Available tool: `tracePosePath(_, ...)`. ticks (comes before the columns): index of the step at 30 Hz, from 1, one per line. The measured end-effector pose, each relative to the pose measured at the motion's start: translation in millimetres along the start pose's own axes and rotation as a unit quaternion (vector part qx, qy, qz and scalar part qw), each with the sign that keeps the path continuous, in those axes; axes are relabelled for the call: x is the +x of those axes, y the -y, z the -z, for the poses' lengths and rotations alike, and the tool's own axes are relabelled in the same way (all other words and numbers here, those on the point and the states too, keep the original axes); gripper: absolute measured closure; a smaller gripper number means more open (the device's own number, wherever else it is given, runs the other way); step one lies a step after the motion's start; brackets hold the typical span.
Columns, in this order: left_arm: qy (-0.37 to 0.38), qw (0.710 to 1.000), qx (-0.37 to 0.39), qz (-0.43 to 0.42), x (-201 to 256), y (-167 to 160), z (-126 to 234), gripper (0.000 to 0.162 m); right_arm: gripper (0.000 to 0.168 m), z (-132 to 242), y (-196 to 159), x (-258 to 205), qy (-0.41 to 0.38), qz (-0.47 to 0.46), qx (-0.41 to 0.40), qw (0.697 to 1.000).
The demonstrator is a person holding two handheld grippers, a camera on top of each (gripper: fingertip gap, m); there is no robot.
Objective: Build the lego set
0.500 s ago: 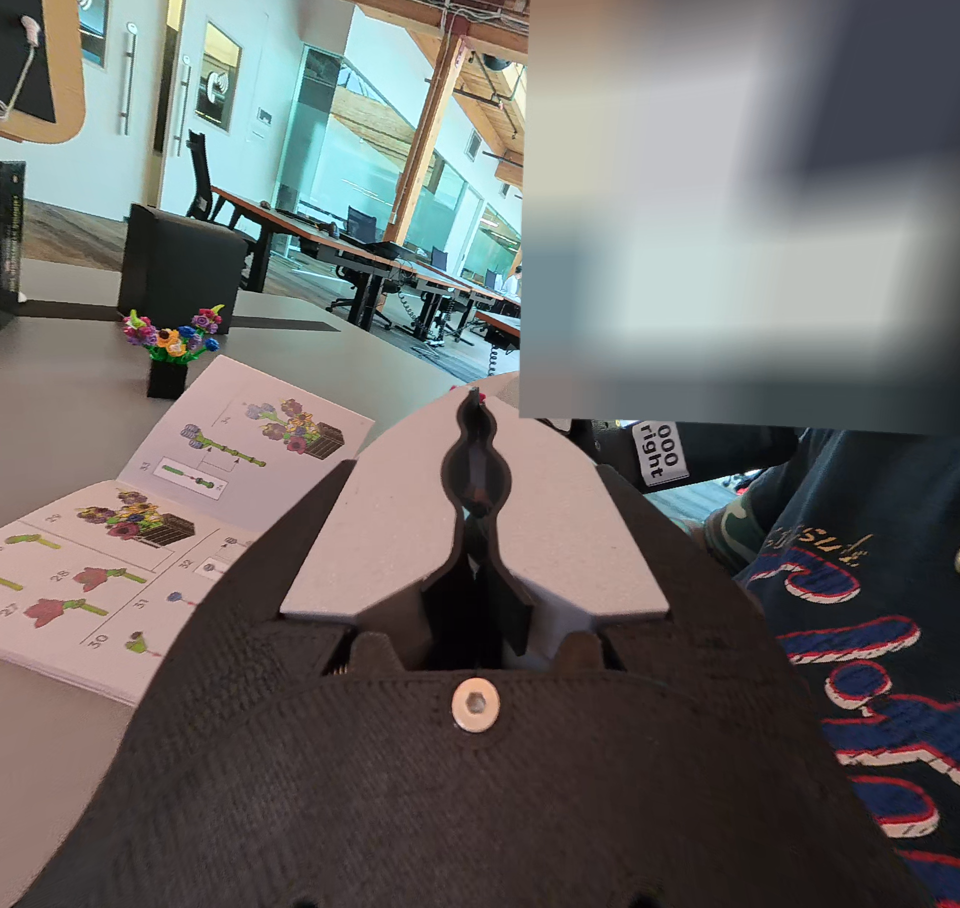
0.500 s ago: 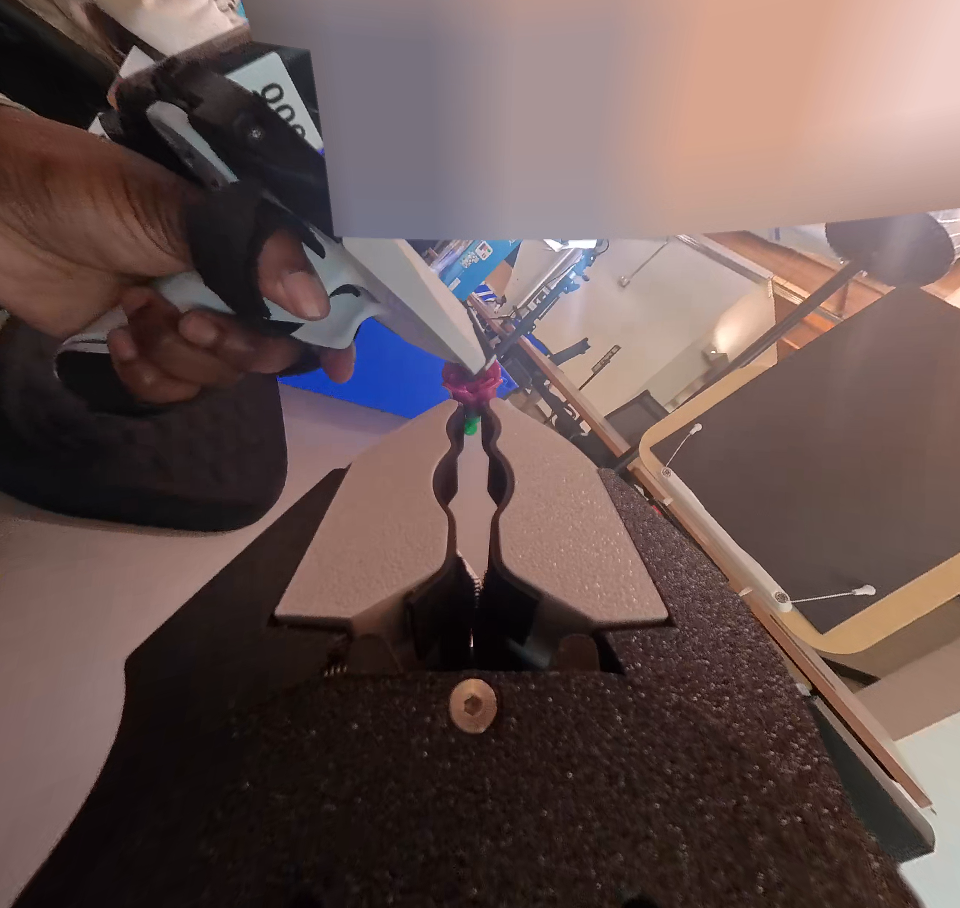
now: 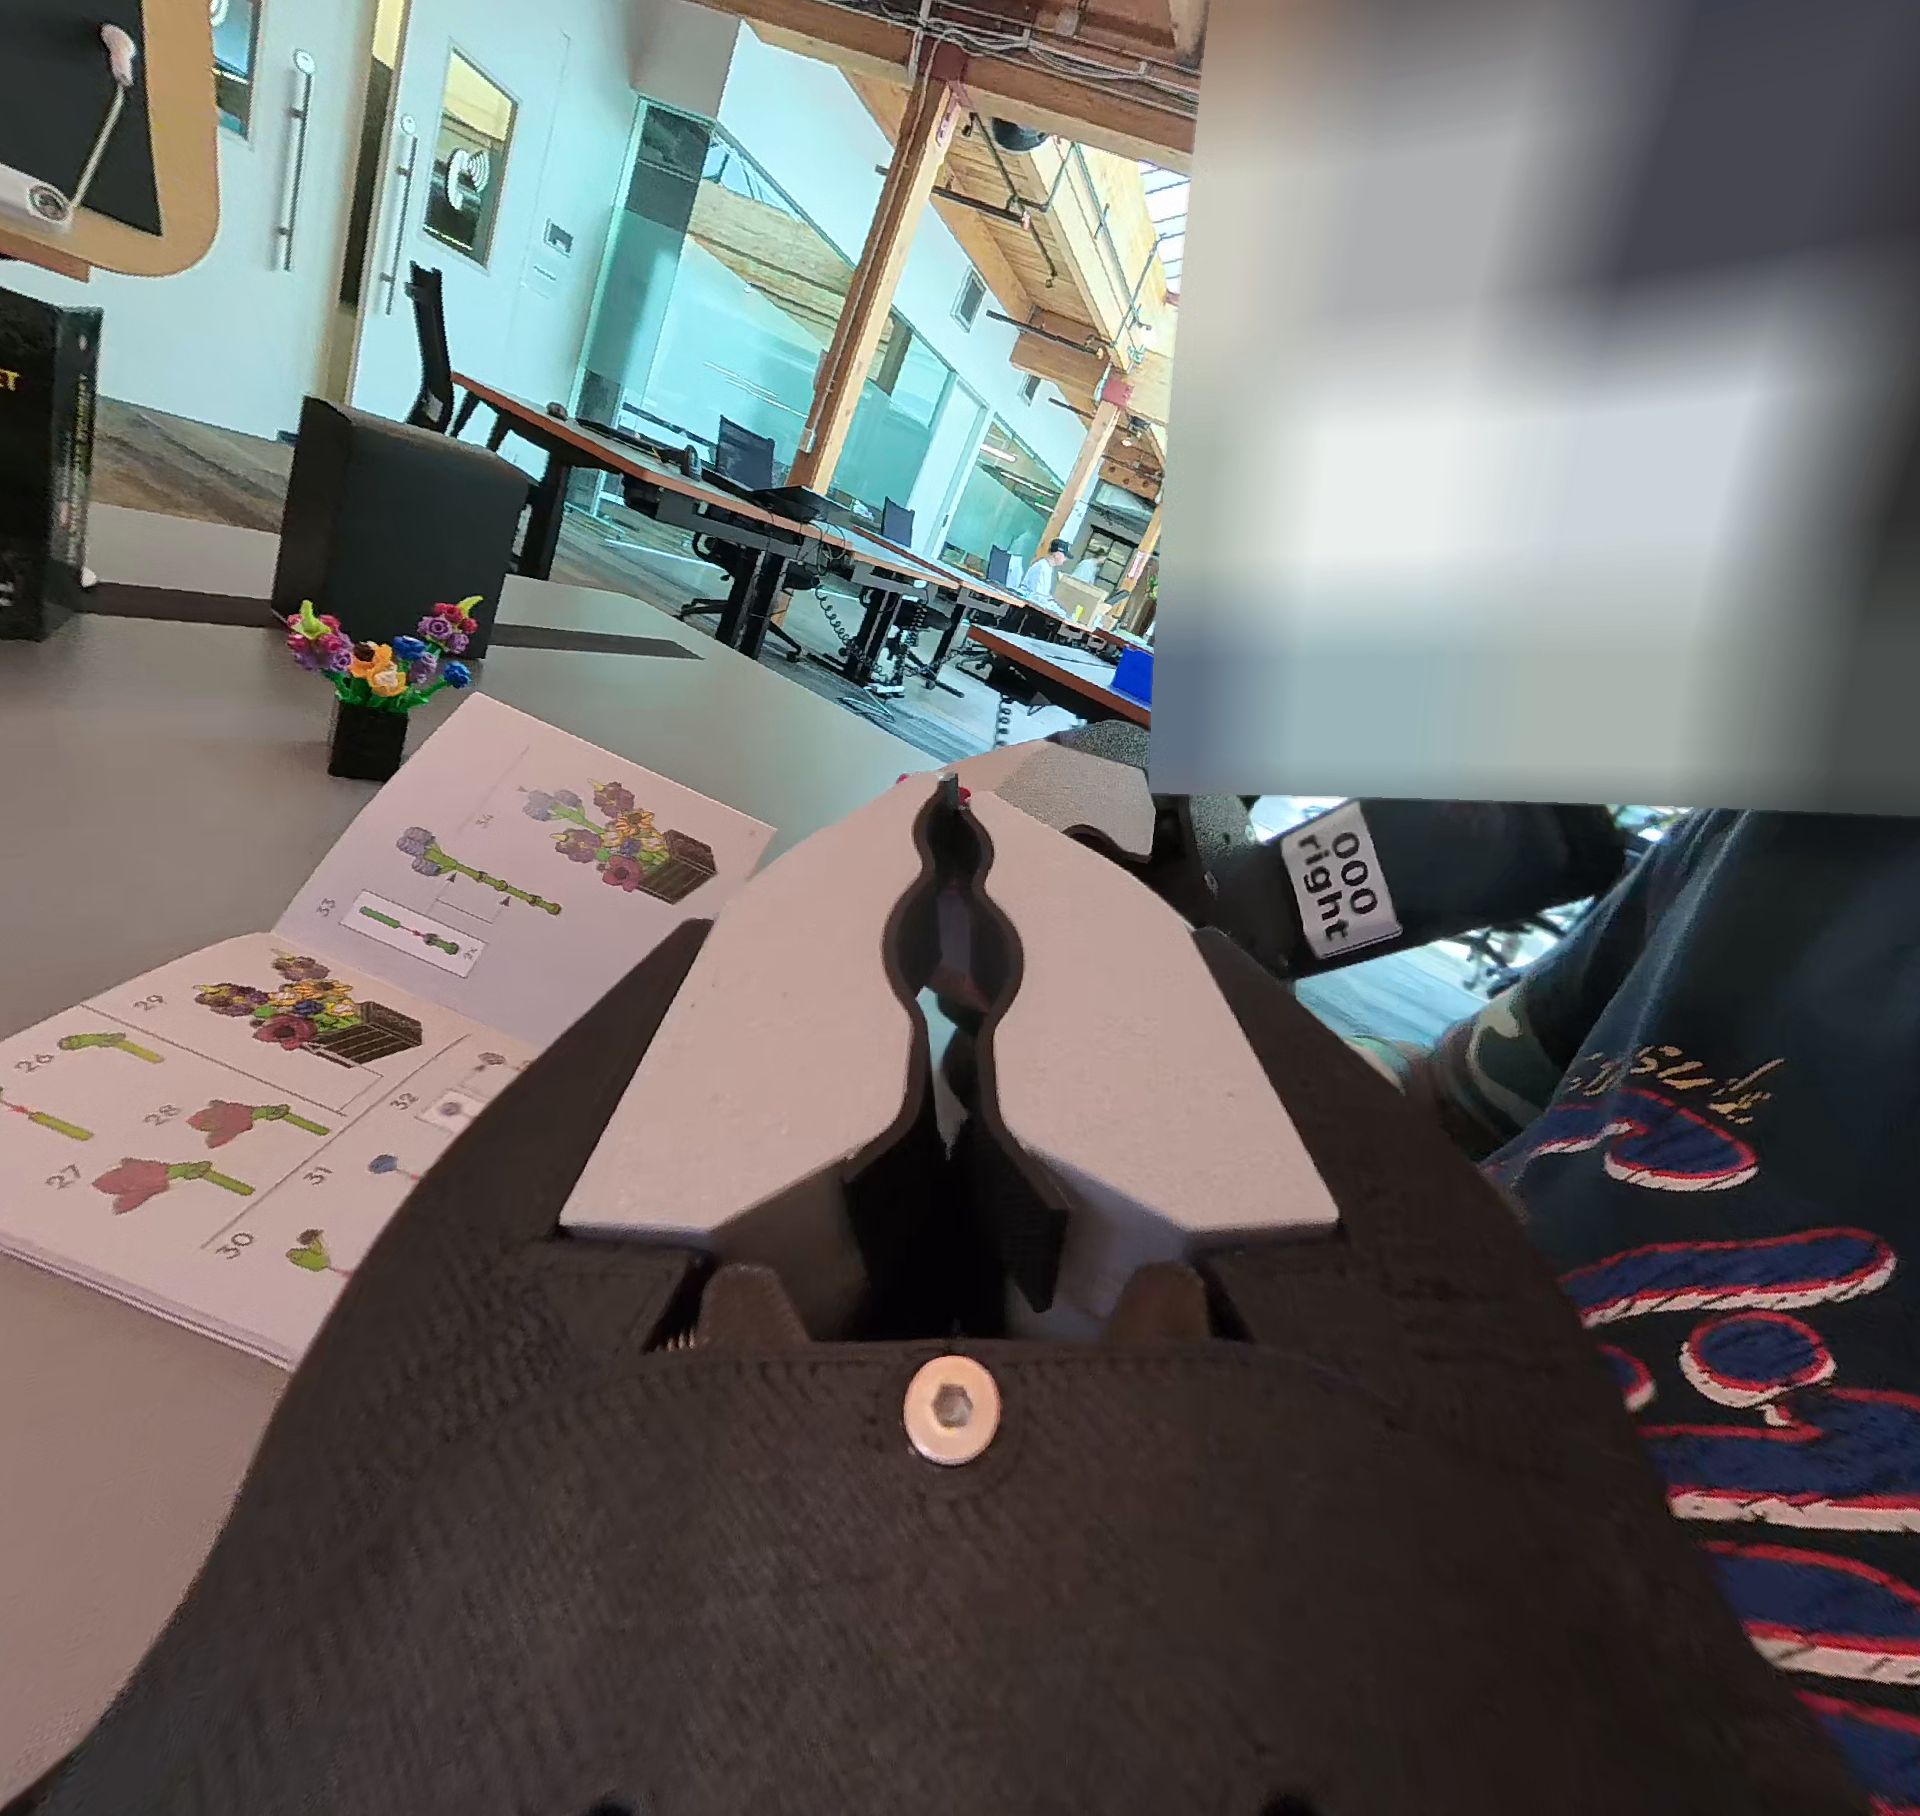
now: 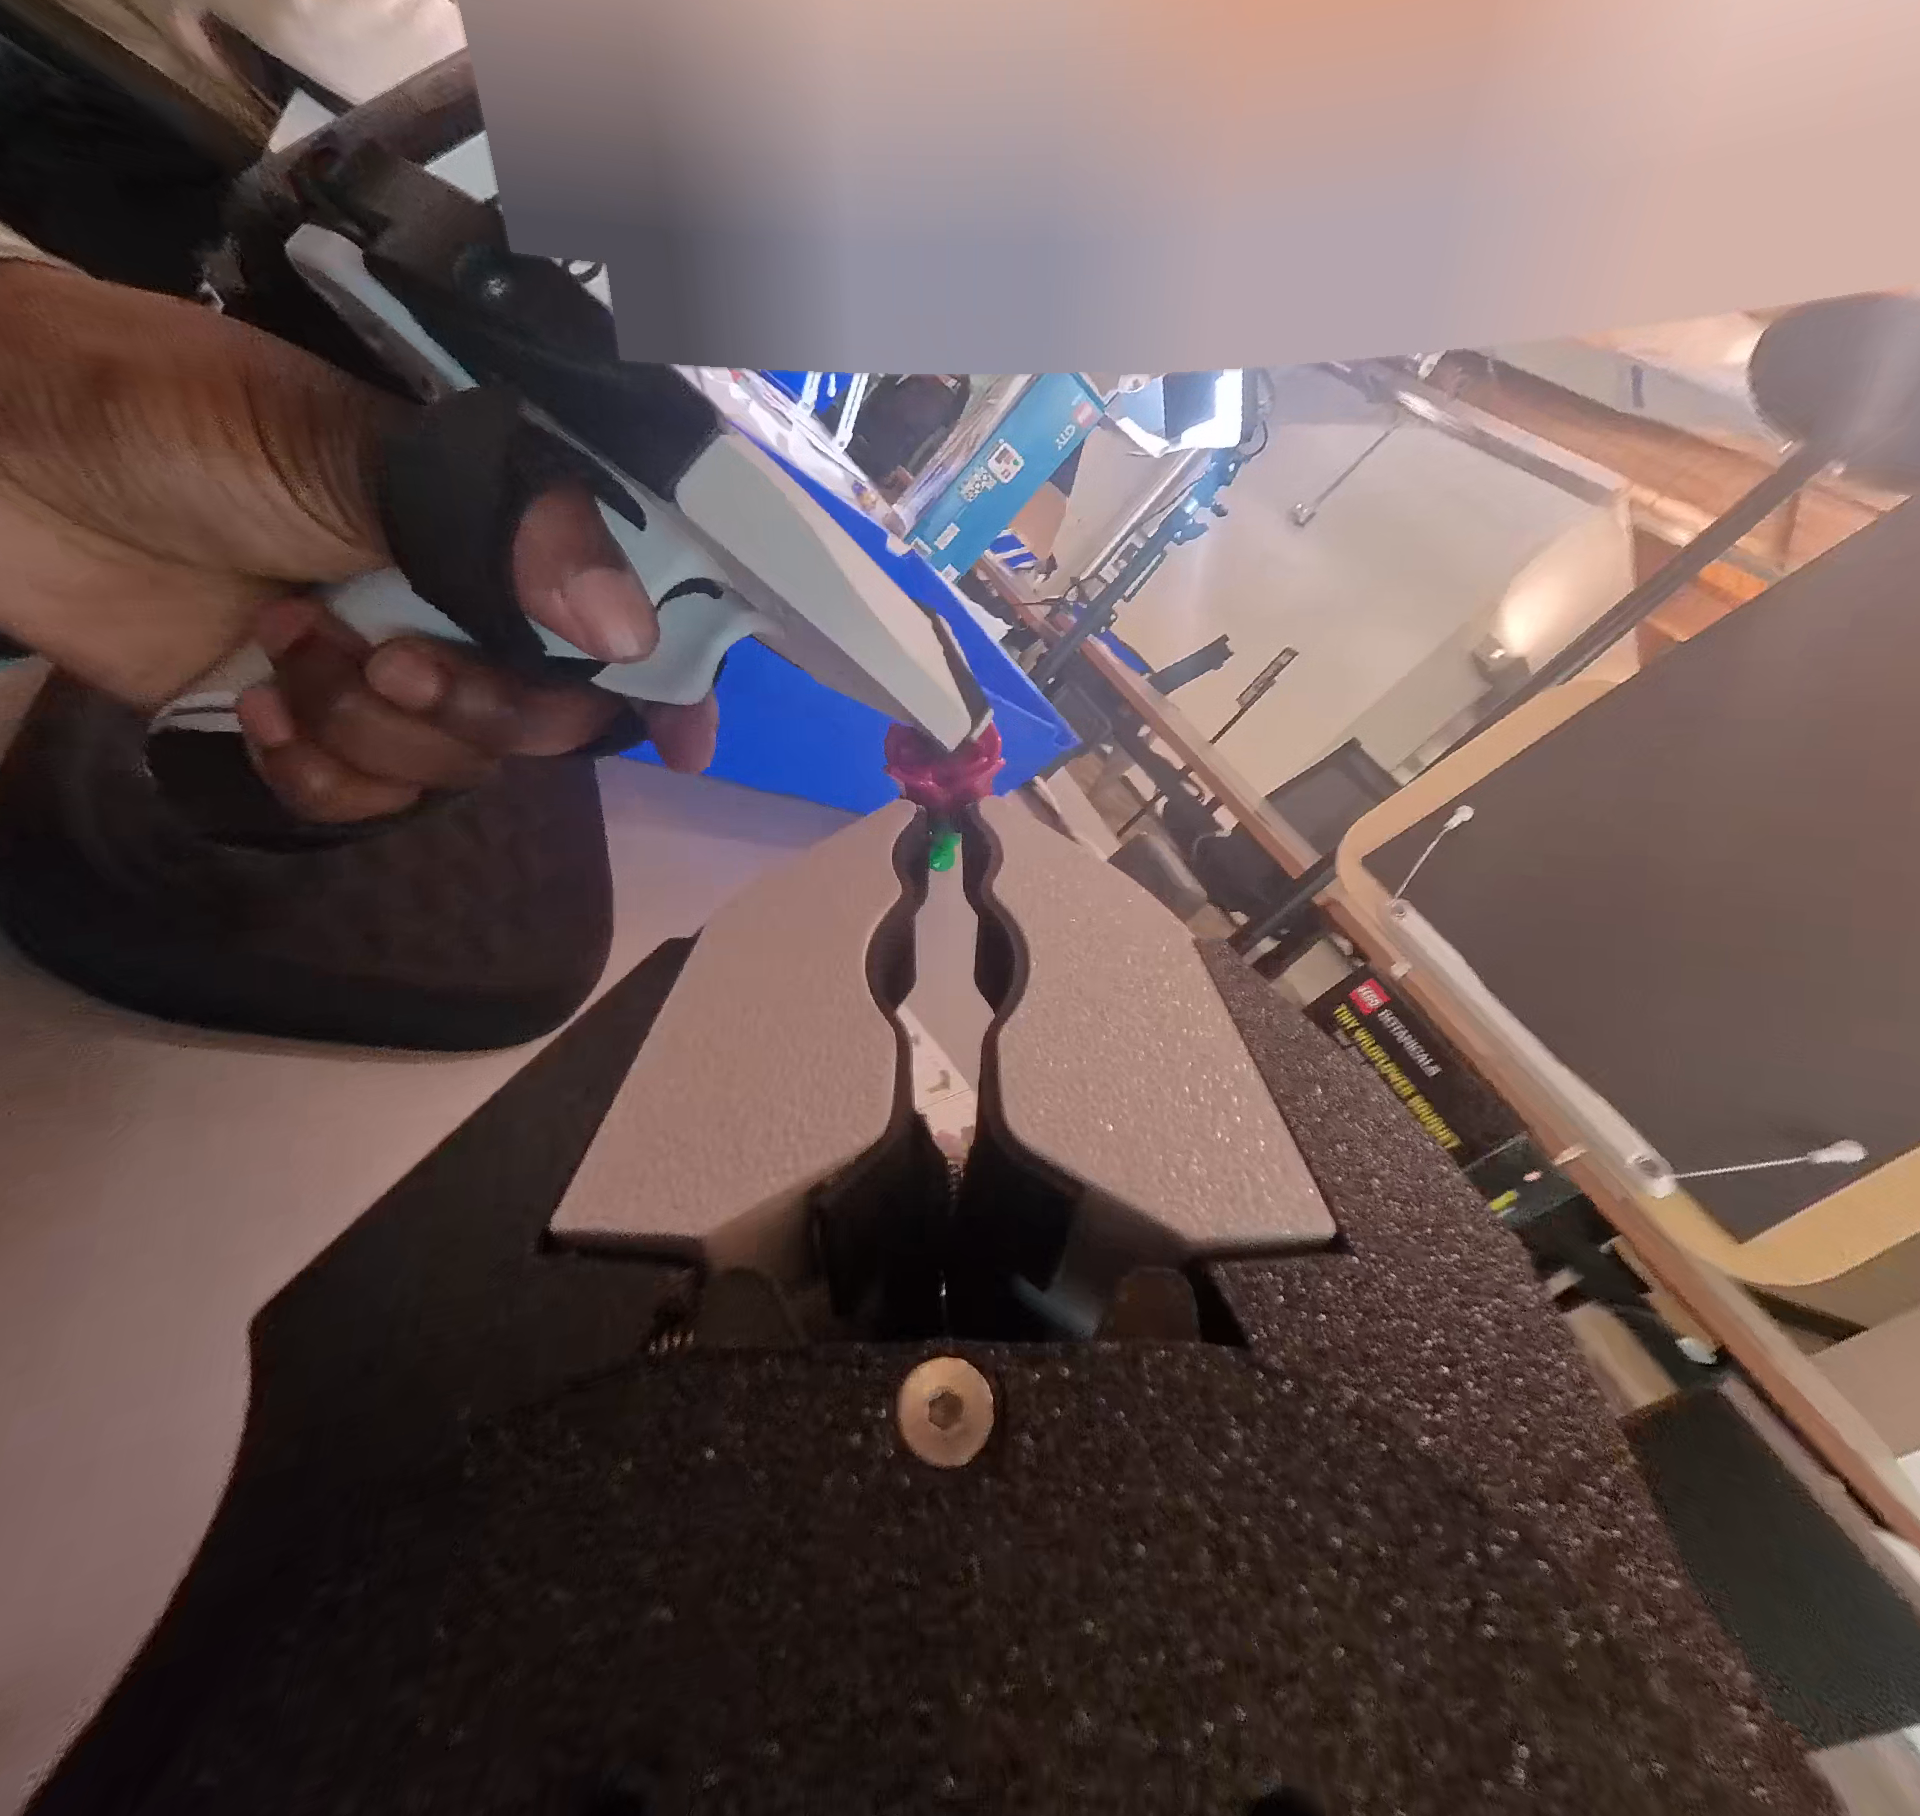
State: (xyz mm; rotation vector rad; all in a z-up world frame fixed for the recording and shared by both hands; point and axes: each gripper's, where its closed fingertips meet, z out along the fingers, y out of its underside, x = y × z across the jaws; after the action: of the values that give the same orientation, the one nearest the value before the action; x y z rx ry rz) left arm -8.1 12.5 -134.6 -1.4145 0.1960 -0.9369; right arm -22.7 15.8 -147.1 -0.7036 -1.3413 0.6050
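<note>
Bright daylight from glass walls point(image 3: 727, 395) fills left wrist view; booklet point(image 3: 343, 1018) sharp. Right wrist view warmer, dimmer, motion-blurred at hand point(image 4: 312, 603). Wide-angle bending at edges.

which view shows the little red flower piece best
The right wrist view: the red flower piece sits in plain sight at the tips of both grippers, its green stem between the right gripper jaws. The left wrist view shows only slivers of red past the left gripper tips.
</note>
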Motion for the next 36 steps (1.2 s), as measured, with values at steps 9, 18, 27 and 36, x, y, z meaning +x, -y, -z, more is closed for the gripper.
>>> tracePosePath(9, 0.027, 1.0, -0.008, -0.009, -10.8, 0.3, 0.5, 0.162, 0.162, -5.5, -8.9, -4.6, 0.05, -0.107, -0.004, 0.993)
tracePosePath(18, 0.048, 0.999, 0.004, 0.016, -22.8, 10.2, 6.7, 0.149, 0.162, -7.4, -15.4, -9.2, 0.096, -0.203, -0.006, 0.974)
tracePosePath(27, -0.067, 0.977, -0.058, 0.196, -14.1, -5.3, 5.2, 0.127, 0.162, -2.6, -5.5, -3.1, 0.05, -0.077, 0.009, 0.996)
tracePosePath(36, -0.08, 0.982, -0.072, 0.156, -2.0, -3.9, 3.4, 0.139, 0.162, 2.2, 4.9, -1.1, 0.034, -0.04, 0.037, 0.998)
